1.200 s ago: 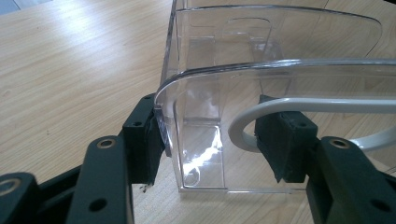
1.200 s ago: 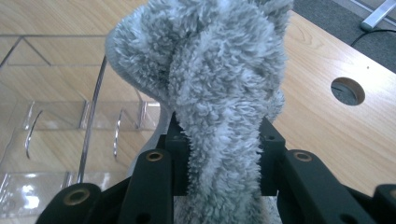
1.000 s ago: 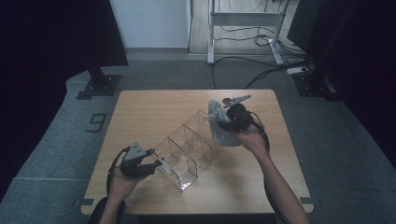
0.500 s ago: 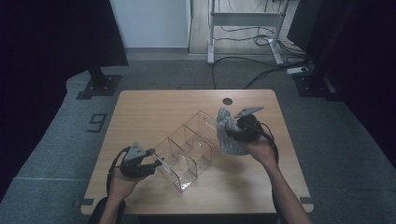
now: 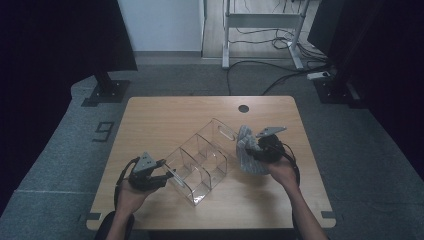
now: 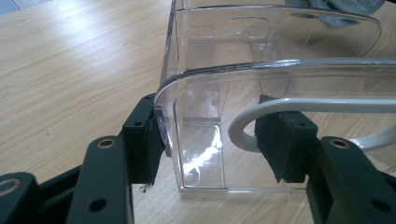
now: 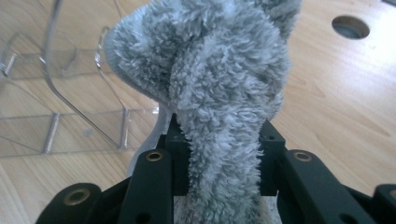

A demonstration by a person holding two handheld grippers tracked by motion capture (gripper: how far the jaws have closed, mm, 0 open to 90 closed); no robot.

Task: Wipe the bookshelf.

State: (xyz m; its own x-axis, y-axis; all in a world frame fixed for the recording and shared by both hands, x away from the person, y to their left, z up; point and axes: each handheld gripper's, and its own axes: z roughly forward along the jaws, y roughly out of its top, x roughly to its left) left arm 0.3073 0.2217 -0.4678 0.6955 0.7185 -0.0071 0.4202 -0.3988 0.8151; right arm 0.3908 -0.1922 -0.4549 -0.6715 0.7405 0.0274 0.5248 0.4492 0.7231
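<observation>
A clear divided organizer (image 5: 200, 162) sits on the wooden table (image 5: 165, 117).

Overhead faces down; gripper cameras sit close, sharing the clear organizer (image 5: 200, 160).

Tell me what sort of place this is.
Probably a lab or recording studio rather than a home: one bare wooden table stands on grey carpet, dark curtains hang at both sides, and loose cables trail across the floor behind it near a metal stand.
</observation>
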